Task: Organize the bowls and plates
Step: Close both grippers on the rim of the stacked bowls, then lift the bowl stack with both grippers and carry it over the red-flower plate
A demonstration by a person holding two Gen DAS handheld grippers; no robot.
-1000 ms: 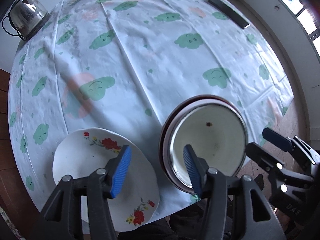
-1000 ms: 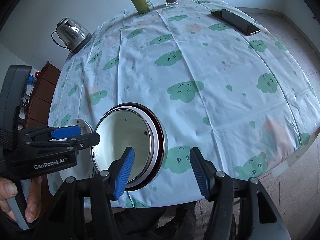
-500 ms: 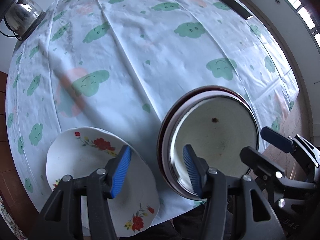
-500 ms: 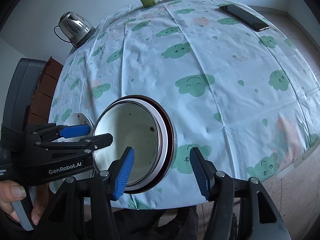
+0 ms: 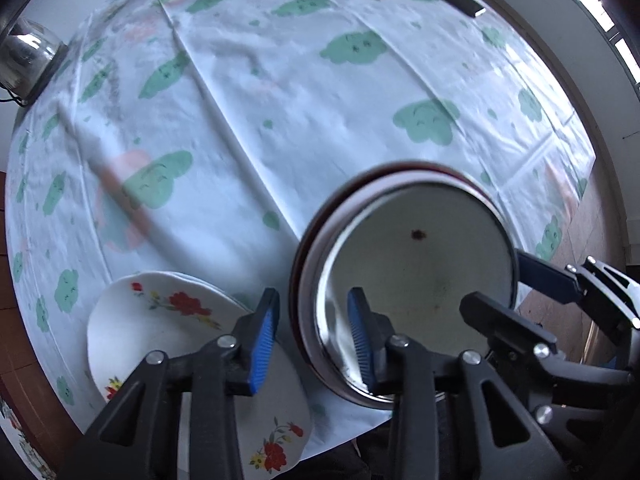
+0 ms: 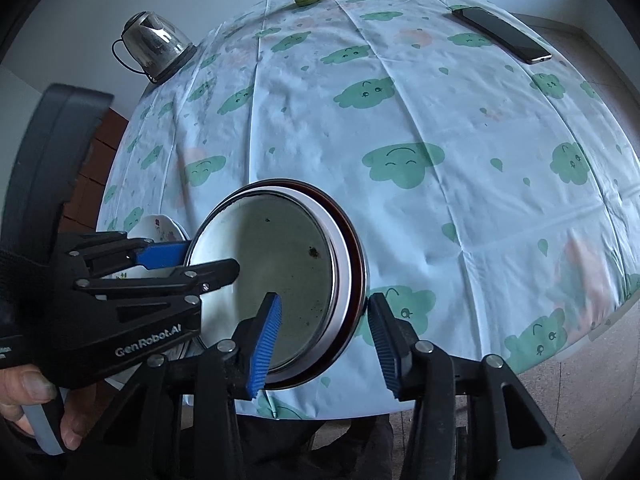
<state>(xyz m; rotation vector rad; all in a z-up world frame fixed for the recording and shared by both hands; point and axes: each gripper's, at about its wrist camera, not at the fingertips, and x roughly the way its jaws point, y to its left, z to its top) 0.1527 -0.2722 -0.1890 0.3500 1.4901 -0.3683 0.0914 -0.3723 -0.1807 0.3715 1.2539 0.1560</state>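
Cloud-print cloth covers the counter point(image 6: 420, 92), with a kettle point(image 6: 154, 46) at upper left and a phone point(image 6: 502, 34) at upper right. At lower centre, the stacked bowls point(image 5: 416, 280) sit beside a floral plate point(image 5: 160, 324). Left gripper point(image 5: 312, 336) and right gripper point(image 6: 322, 332) are both closing, each straddling the bowls' rim, pads not pressing yet.

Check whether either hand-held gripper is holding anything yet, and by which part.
Nothing gripped yet. Both are closing astride opposite rims of the stacked bowls: left hand-held gripper, right hand-held gripper, pads not visibly pressing.
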